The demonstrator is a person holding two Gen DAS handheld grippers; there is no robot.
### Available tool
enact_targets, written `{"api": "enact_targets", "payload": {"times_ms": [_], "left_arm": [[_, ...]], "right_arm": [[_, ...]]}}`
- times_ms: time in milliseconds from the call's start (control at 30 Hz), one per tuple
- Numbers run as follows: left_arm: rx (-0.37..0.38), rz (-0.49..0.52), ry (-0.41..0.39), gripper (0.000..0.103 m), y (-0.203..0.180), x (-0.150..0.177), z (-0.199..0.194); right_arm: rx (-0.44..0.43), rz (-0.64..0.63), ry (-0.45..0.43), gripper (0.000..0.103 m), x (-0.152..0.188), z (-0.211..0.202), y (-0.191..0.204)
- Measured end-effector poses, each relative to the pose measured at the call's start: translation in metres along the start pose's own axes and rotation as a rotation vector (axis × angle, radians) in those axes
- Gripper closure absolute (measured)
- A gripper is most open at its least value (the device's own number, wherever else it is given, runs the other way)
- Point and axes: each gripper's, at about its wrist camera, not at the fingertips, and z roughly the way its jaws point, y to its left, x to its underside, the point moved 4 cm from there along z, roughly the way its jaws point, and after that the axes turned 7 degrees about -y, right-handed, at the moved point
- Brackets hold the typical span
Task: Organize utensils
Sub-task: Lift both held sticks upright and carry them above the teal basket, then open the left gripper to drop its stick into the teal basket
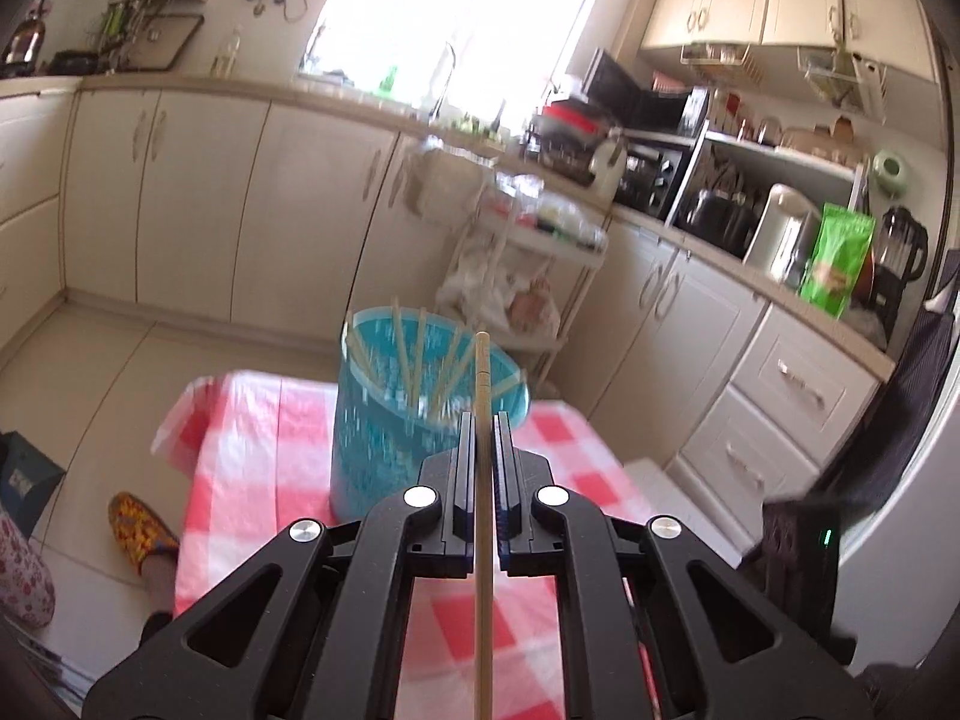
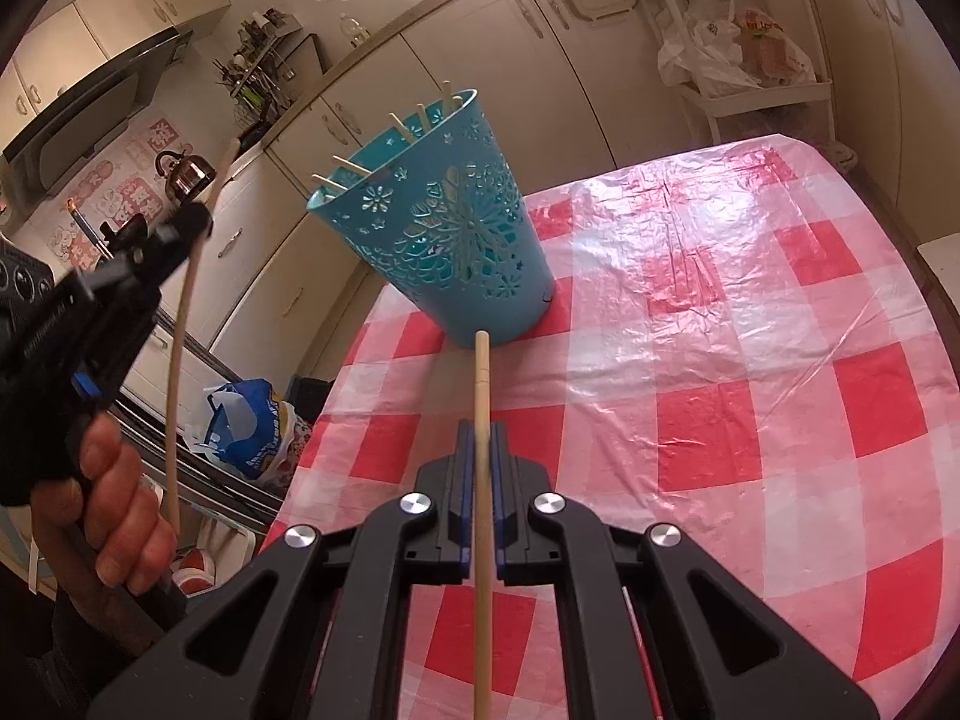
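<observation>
A teal perforated basket [image 1: 390, 426] [image 2: 456, 240] stands on the red-and-white checked table [image 2: 750, 360] and holds several wooden chopsticks [image 1: 414, 360] [image 2: 354, 165]. My left gripper [image 1: 482, 420] is shut on one wooden chopstick [image 1: 482, 540], its tip just above the basket's rim. My right gripper [image 2: 482, 426] is shut on another wooden chopstick [image 2: 482, 480], pointing at the basket's base from nearer the table's front. The left gripper also shows in the right wrist view [image 2: 192, 219], left of the basket, with its chopstick [image 2: 180, 360] hanging down.
Cream kitchen cabinets [image 1: 198, 204] ring the room. A white trolley with bags [image 1: 528, 276] stands behind the table. The counter at the right [image 1: 780, 288] carries appliances and a green bag [image 1: 837, 258]. A foot in a patterned slipper [image 1: 141, 531] is by the table's left side.
</observation>
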Motion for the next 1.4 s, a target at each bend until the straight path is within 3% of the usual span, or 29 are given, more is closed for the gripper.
{"api": "enact_targets", "payload": {"times_ms": [467, 633, 967, 1400], "left_arm": [[-0.015, -0.011, -0.240, 0.098, -0.001, -0.094, 0.029], [-0.042, -0.026, -0.313, 0.098, 0.004, -0.113, 0.053], [-0.126, -0.060, -0.399, 0.098, 0.021, -0.115, 0.095], [-0.182, -0.072, -0.348, 0.098, 0.045, -0.080, 0.117]], "right_arm": [[-0.027, 0.031, 0.011, 0.097, 0.010, 0.005, -0.008], [-0.030, 0.052, 0.025, 0.097, 0.016, 0.012, -0.015], [-0.018, 0.105, 0.044, 0.097, 0.025, 0.025, -0.038], [-0.014, 0.134, 0.055, 0.097, 0.029, 0.030, -0.050]]}}
